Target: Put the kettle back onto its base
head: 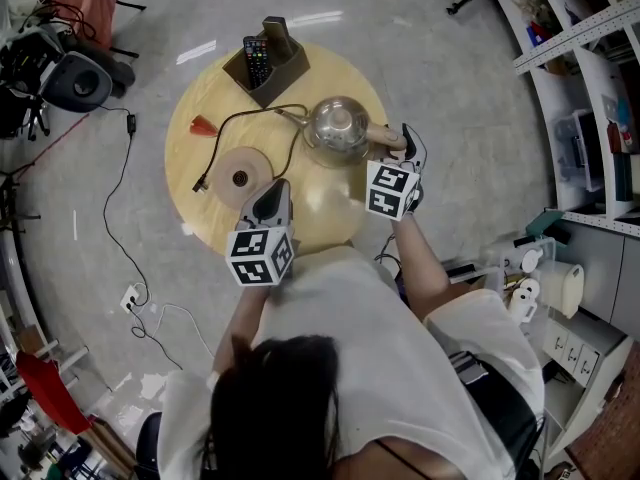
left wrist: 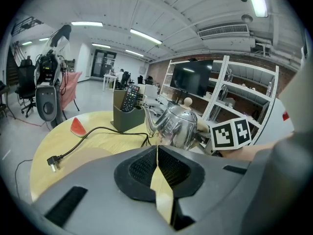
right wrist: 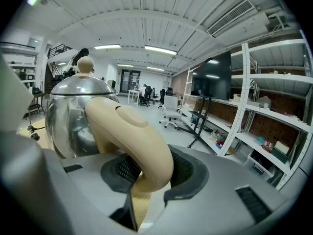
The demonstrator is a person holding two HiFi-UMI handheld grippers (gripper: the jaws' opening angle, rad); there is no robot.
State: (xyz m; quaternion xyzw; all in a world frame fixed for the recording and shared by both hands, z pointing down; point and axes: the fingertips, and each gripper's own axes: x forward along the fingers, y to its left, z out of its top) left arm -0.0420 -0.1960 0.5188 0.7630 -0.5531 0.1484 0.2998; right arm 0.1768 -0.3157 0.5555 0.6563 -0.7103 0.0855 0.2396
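Observation:
A steel kettle with a beige handle stands on the round wooden table, right of centre. Its round base lies to the left, its black cord running off toward the kettle. My right gripper reaches in from the right. In the right gripper view the handle fills the gap between the pads and the kettle body sits behind it. My left gripper hovers just right of the base, jaws together and empty.
A dark holder with remotes stands at the table's far edge. A small red object lies at the left, and the cord's plug rests by the base. White shelving stands to the right; cables and a power strip lie on the floor.

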